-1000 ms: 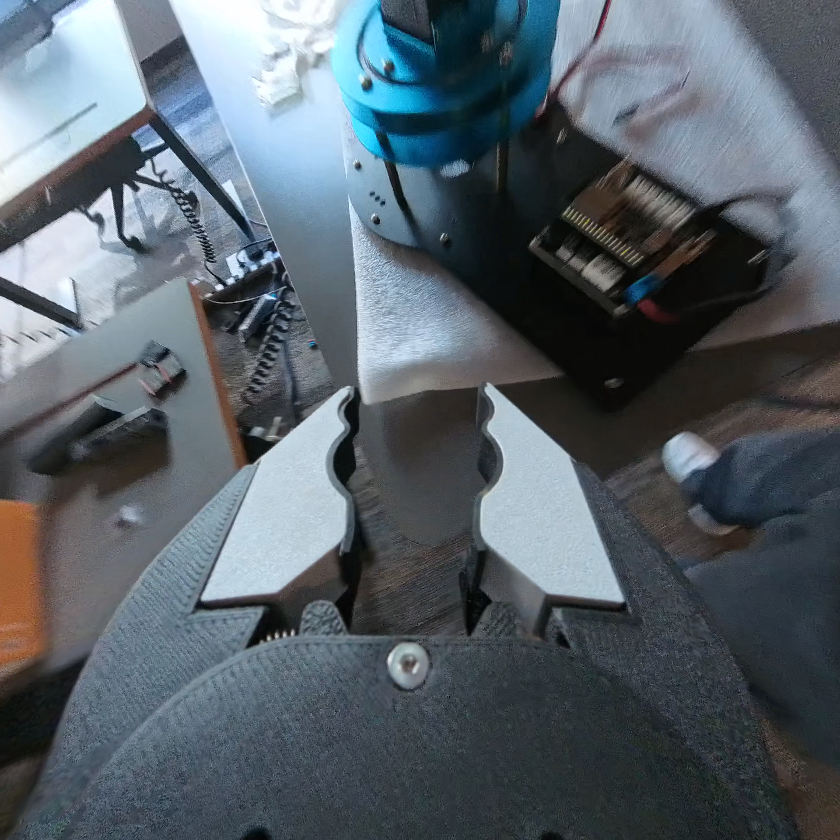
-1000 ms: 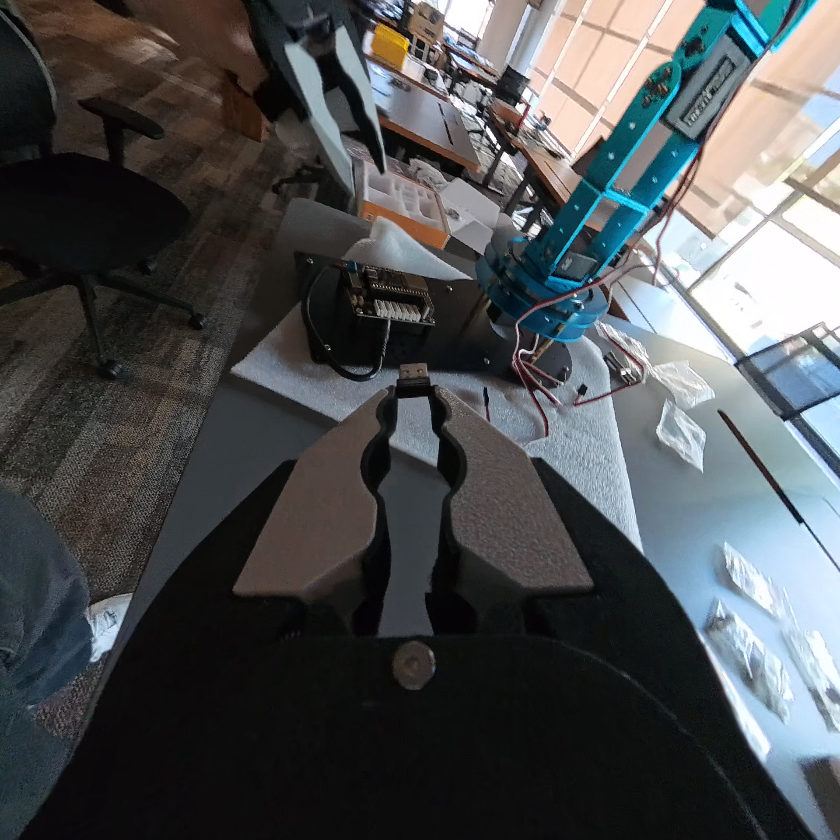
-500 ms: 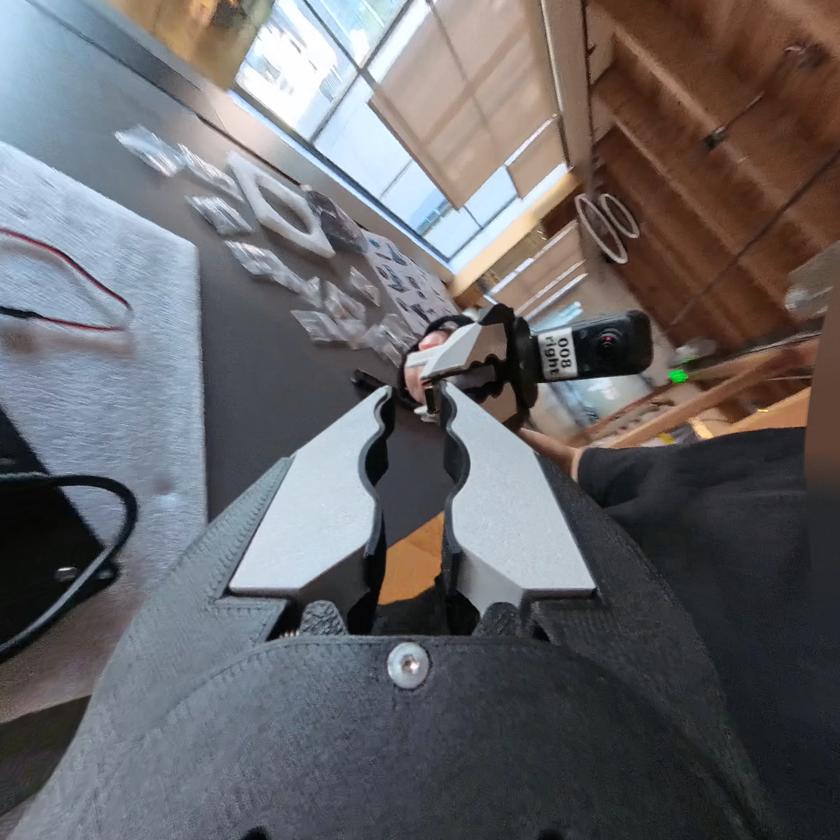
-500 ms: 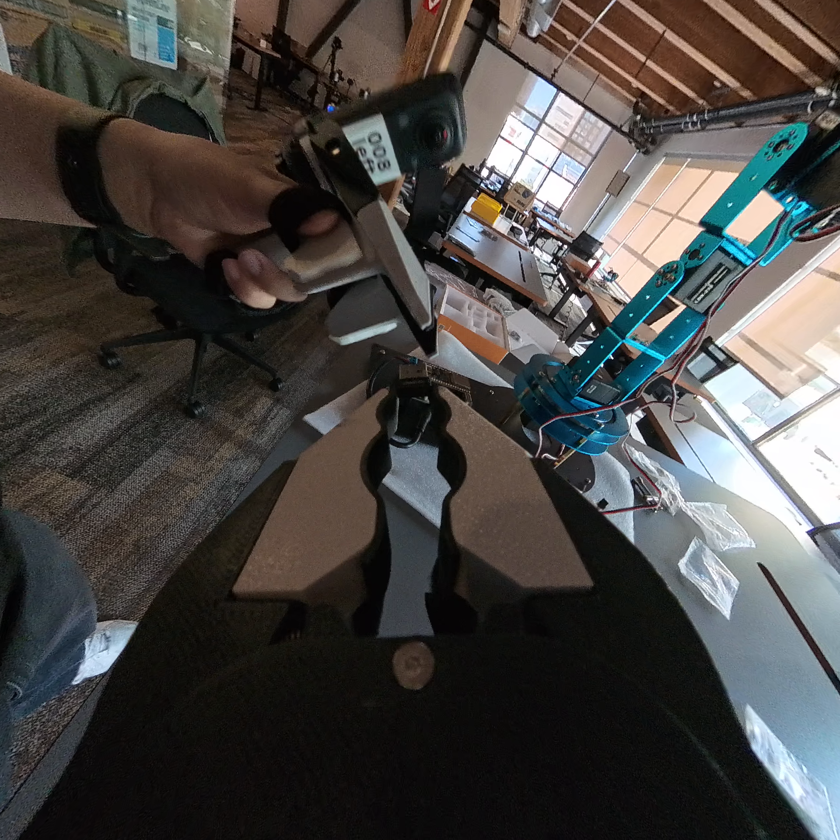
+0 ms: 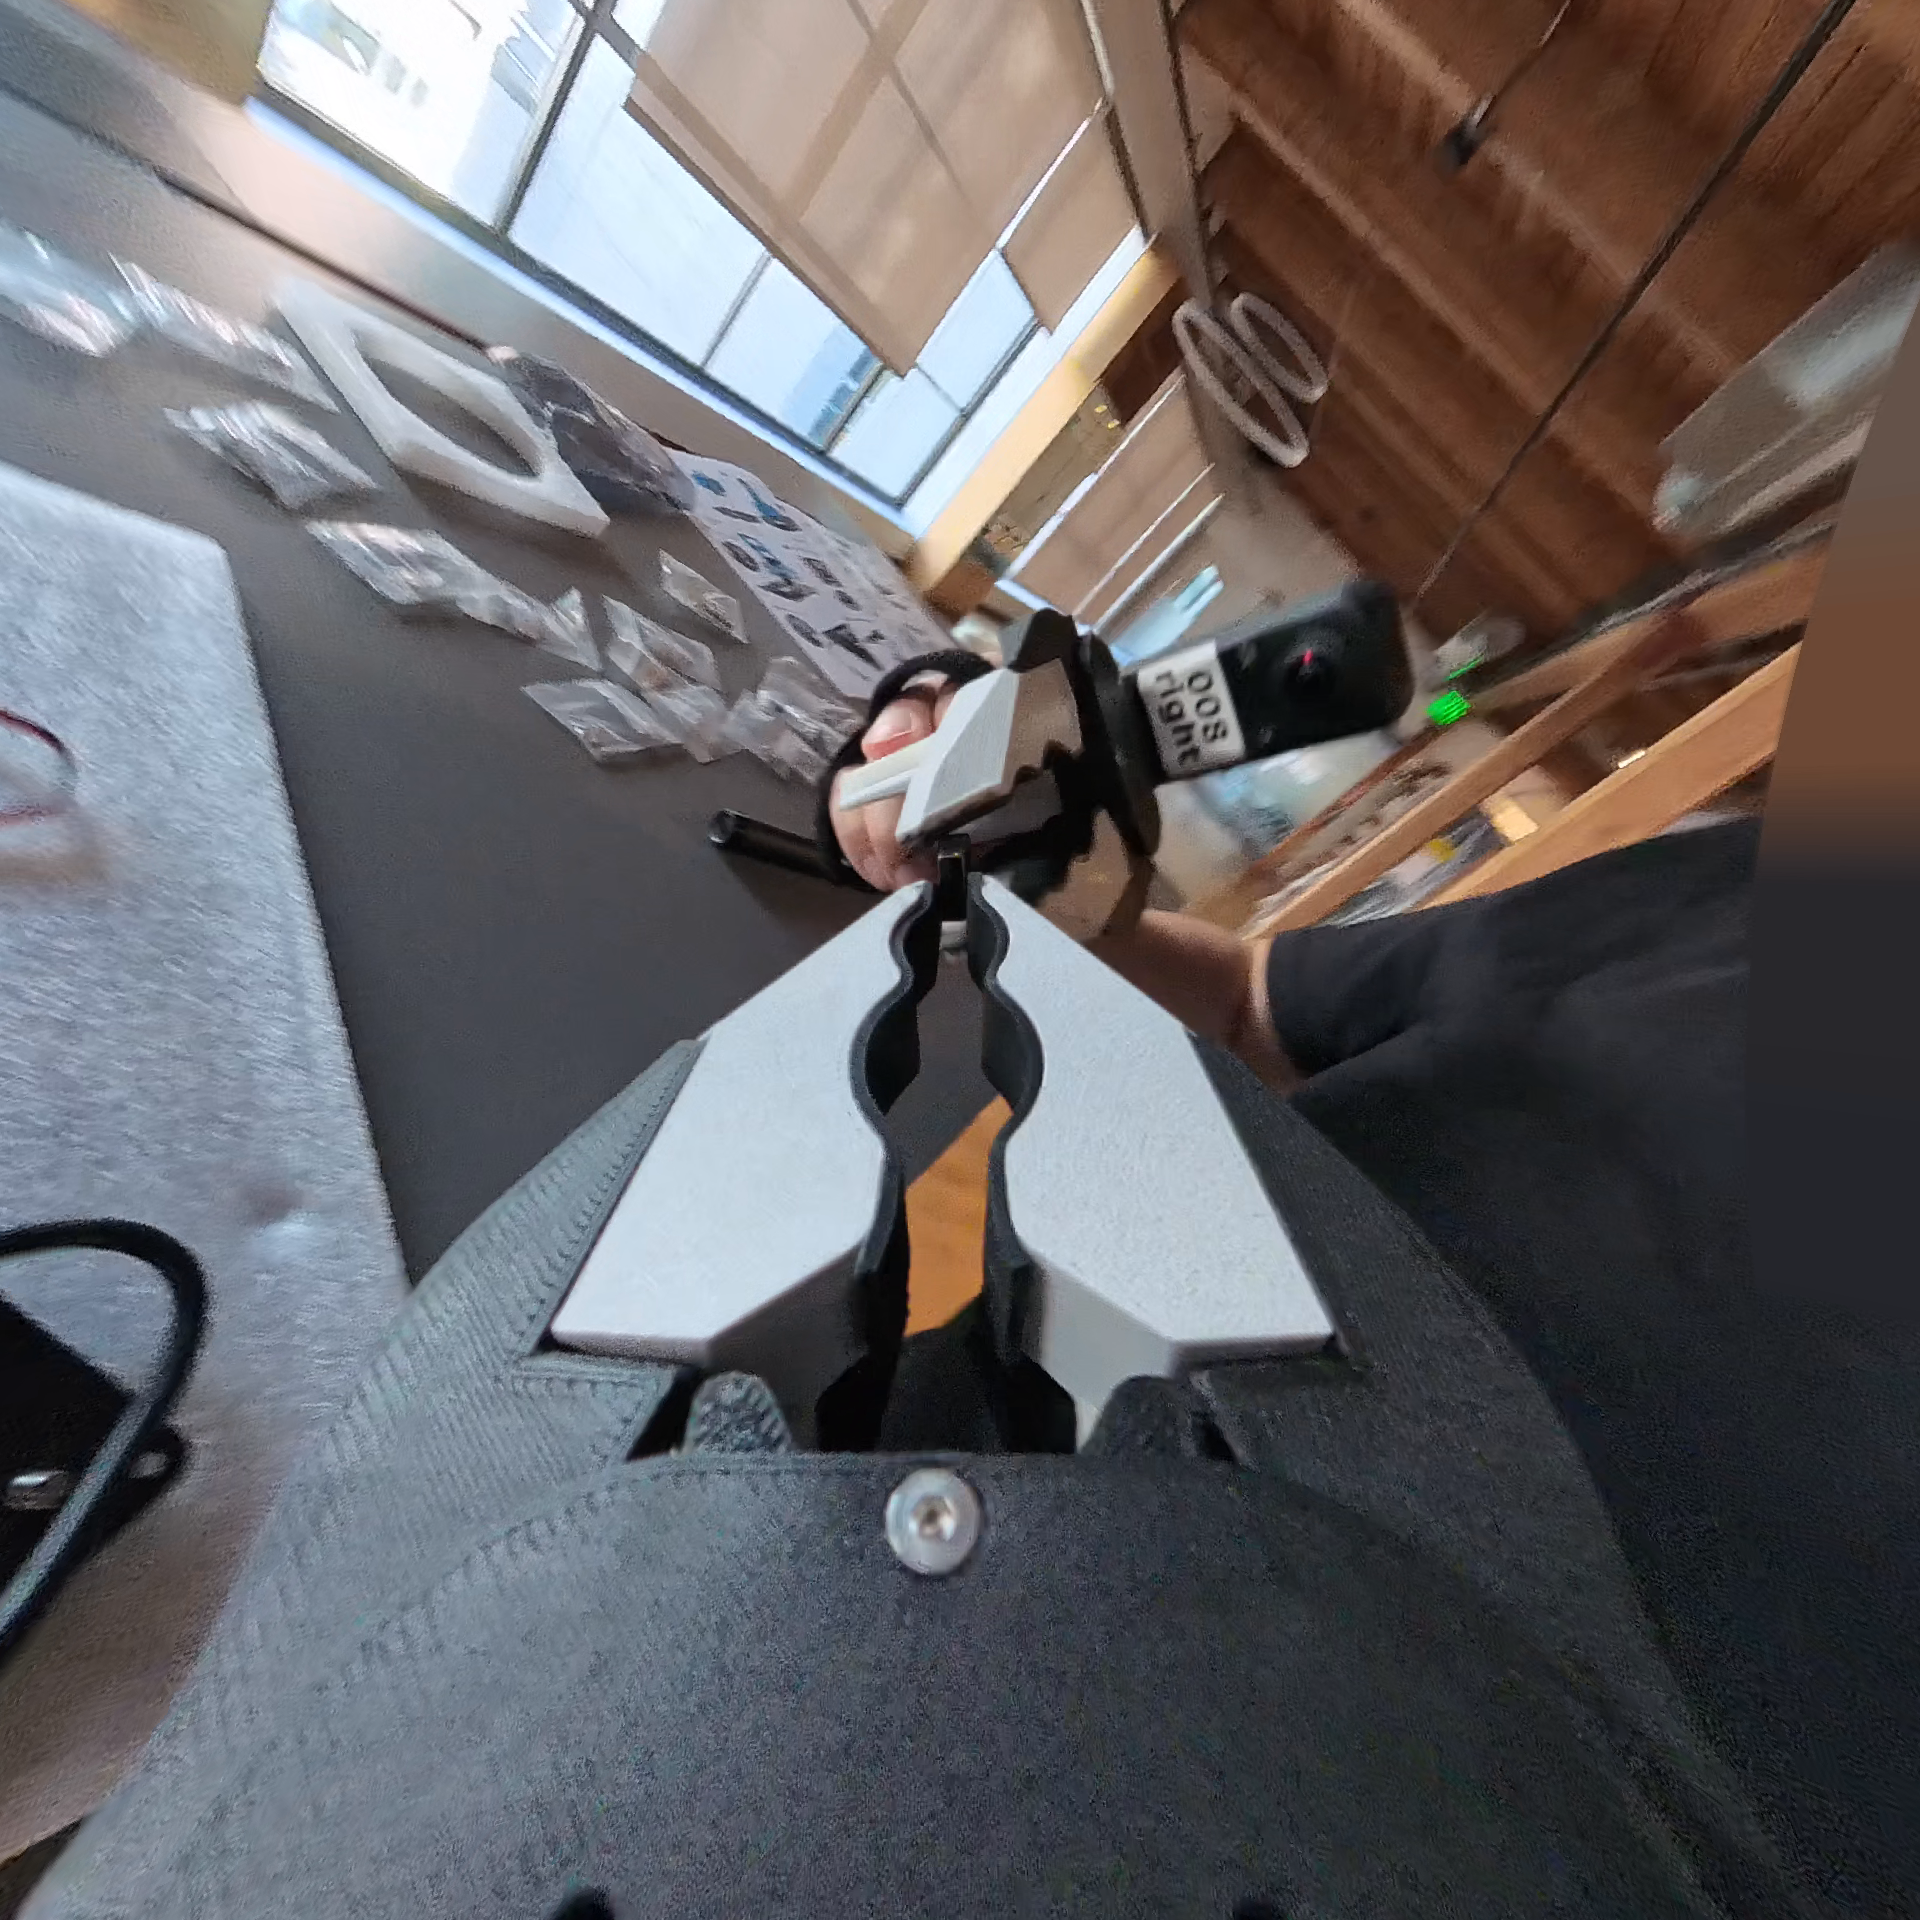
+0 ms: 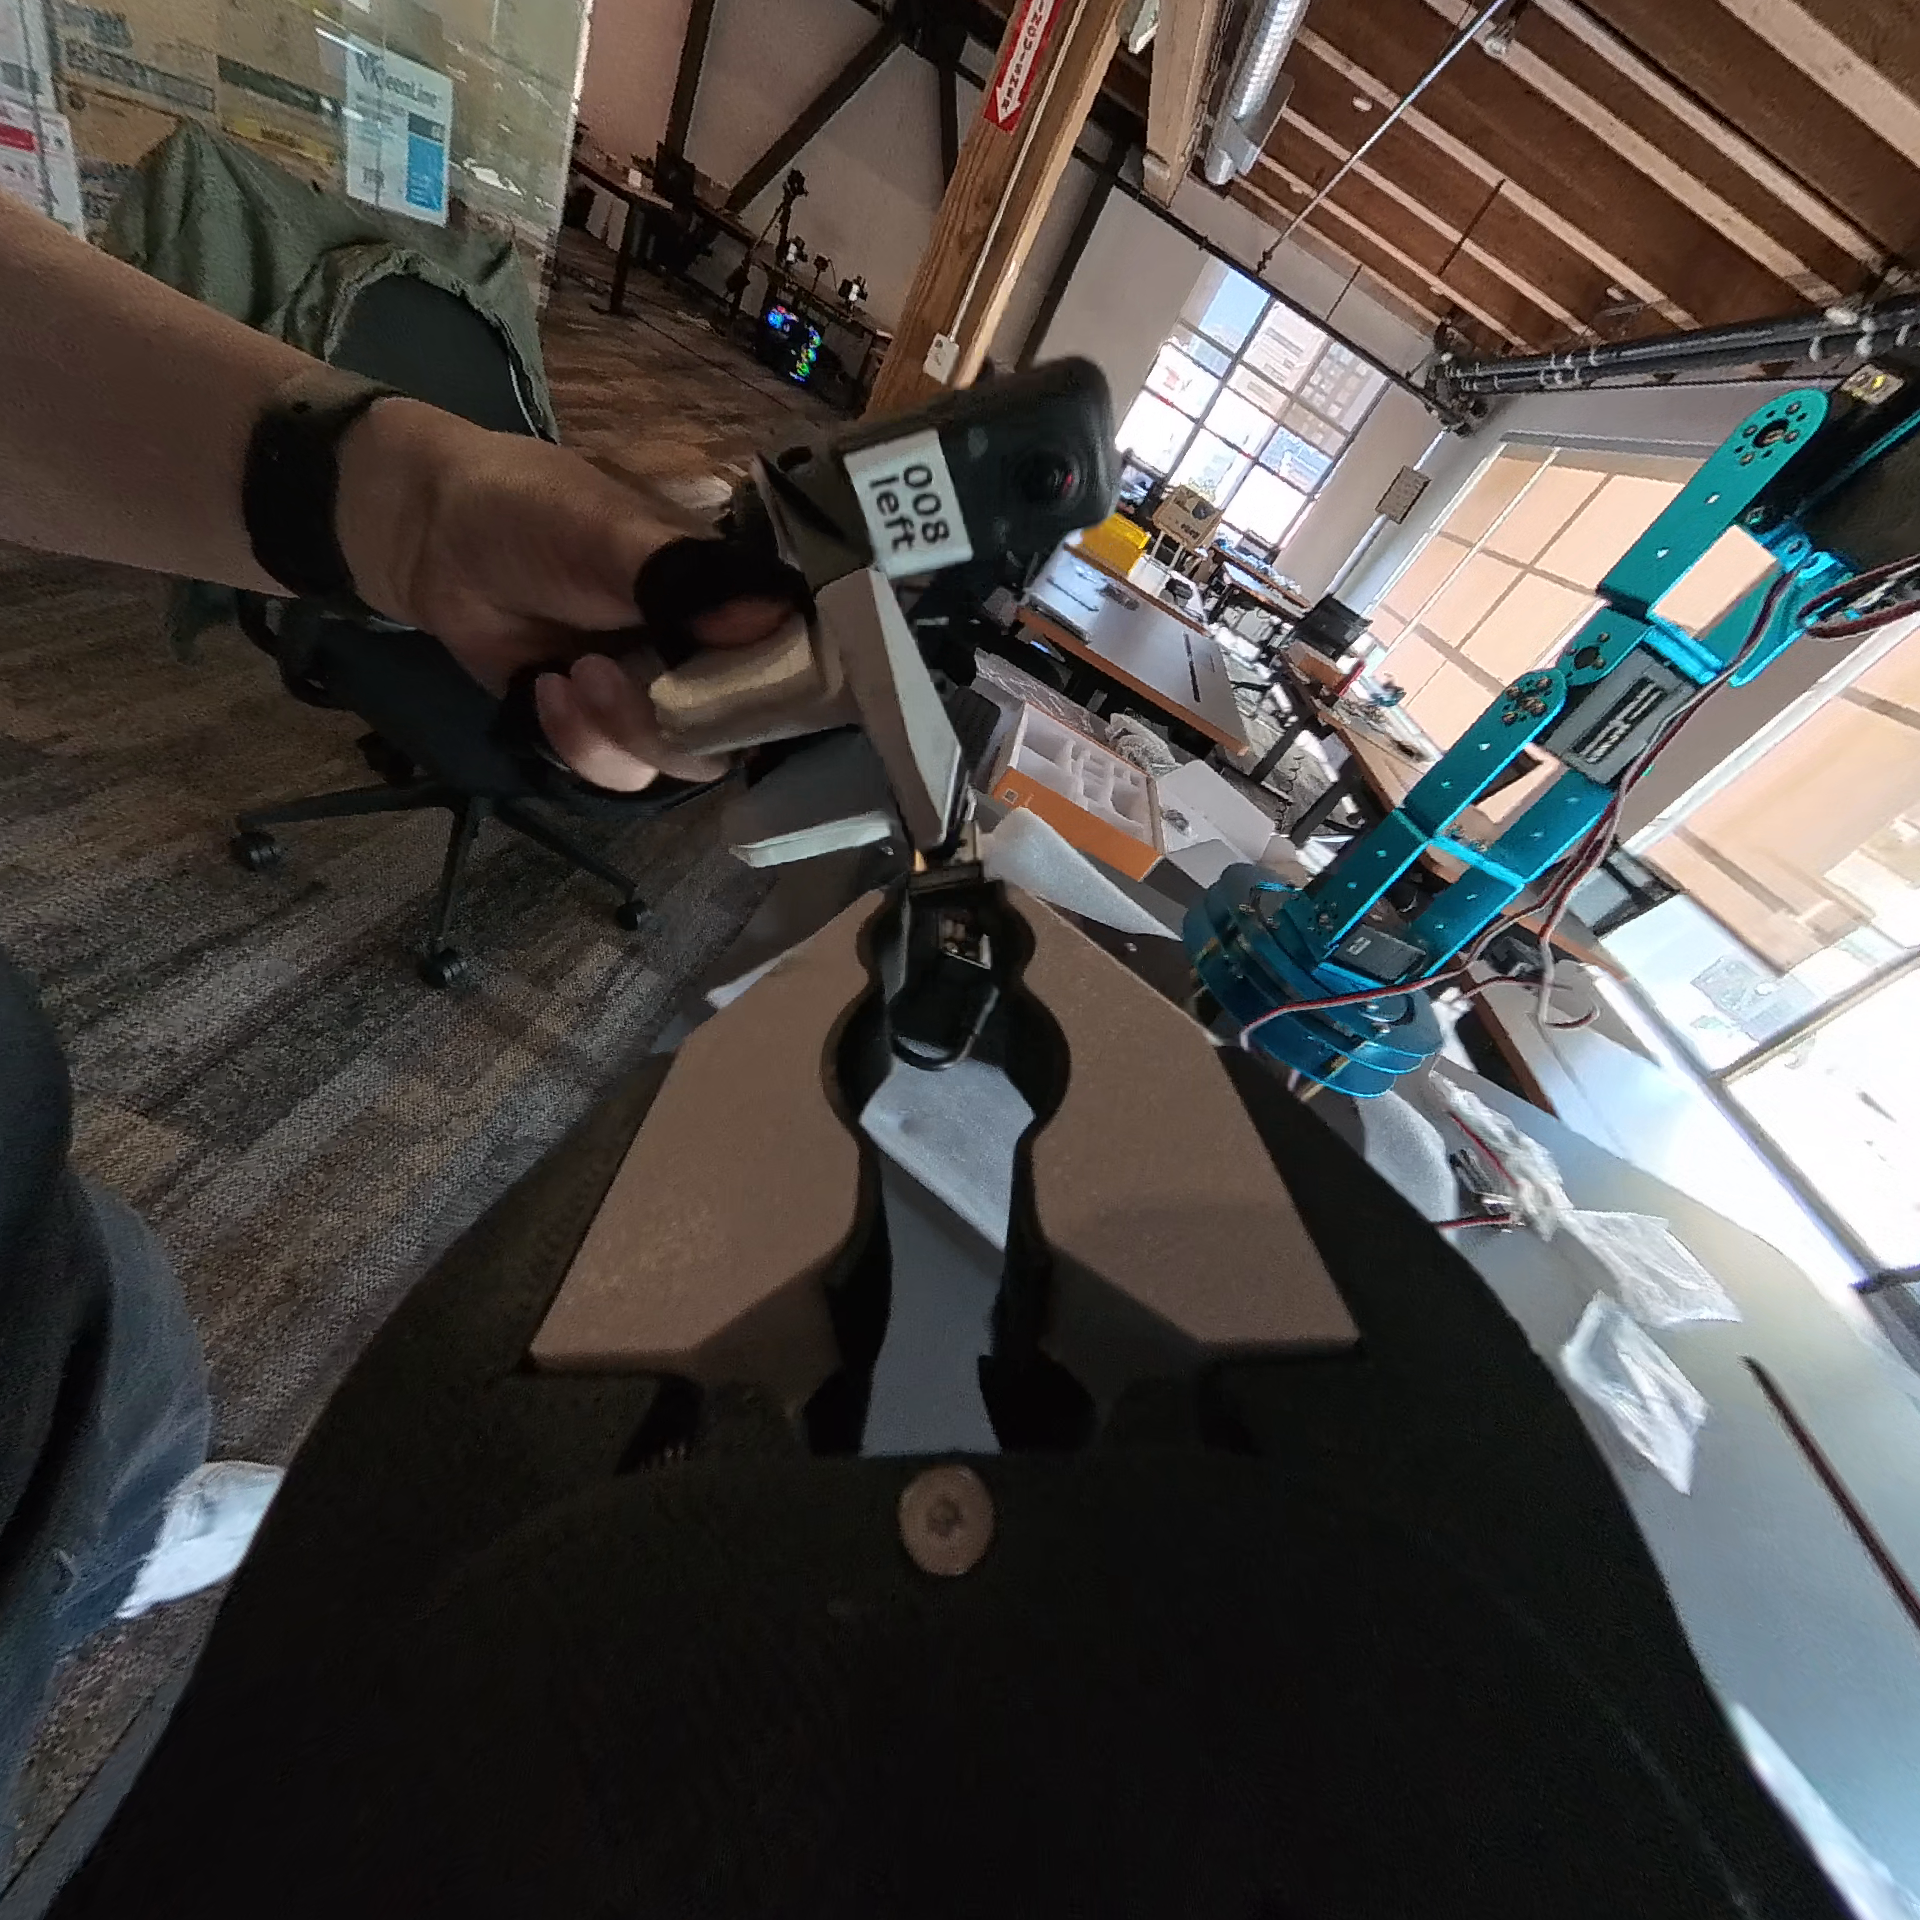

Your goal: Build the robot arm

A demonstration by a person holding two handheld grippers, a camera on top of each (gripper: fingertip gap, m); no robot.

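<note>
My right gripper (image 6: 940, 902) is shut on a small black USB plug (image 6: 940, 883) held at its fingertips, above the table's near edge. My left gripper (image 5: 948, 906) points straight at it, tip to tip, and its narrow jaws pinch the plug's other end (image 5: 950, 878). In the left wrist view the right gripper (image 5: 935, 831) shows with a hand around it. In the right wrist view the left gripper (image 6: 930, 821) comes down from the upper left onto the plug. The plug's cable cannot be followed.
A blue robot arm (image 6: 1507, 810) stands on a white foam pad (image 5: 135, 831) with a black cable loop (image 5: 166, 1309). Small plastic bags (image 5: 623, 717) lie on the dark table. An orange-edged box (image 6: 1081, 810) and an office chair (image 6: 436, 727) stand beyond. My left and right fingertips are right by each other.
My left gripper swung from looking down at the blue arm's base to facing the right gripper, narrowed its jaws and closed on the plug. The right gripper lifted the plug off the foam.
</note>
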